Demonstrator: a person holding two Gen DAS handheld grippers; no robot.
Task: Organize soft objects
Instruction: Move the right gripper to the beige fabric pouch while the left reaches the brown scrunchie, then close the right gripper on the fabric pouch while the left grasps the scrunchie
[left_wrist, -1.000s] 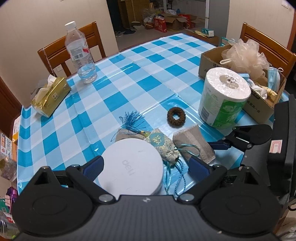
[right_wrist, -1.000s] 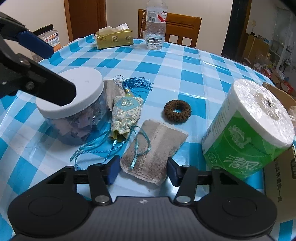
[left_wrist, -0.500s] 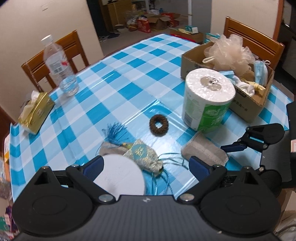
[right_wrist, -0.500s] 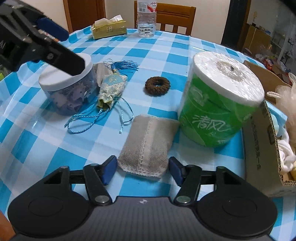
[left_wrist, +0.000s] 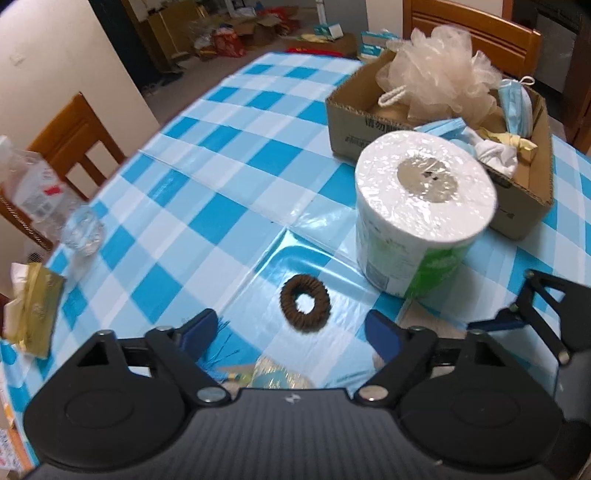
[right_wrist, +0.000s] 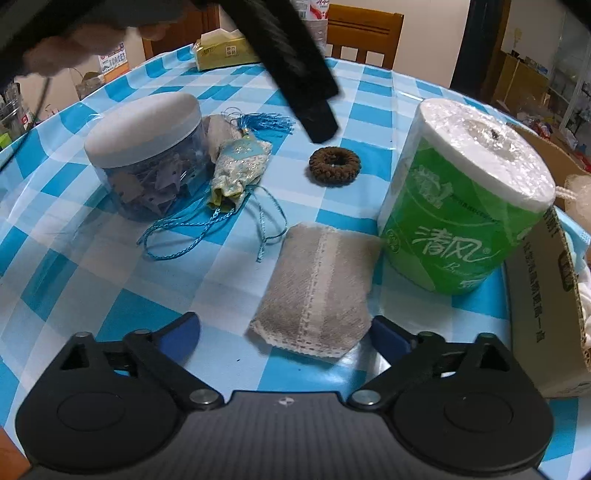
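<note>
While right hand-held gripper (right_wrist: 284, 332) gapes by sachet (right_wrist: 317, 291), left (left_wrist: 291, 332) hovers.

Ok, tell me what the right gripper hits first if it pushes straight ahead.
Likely the grey lace-trimmed sachet, lying flat on the tablecloth just ahead of the open right gripper, between its fingers. The toilet paper roll stands beyond, to the right. Depth is uncertain.

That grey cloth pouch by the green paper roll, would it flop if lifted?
Probably. The pouch looks like soft stuffed fabric, so it should sag and squash. It seems light, and lying flat, unlikely to roll.
</note>
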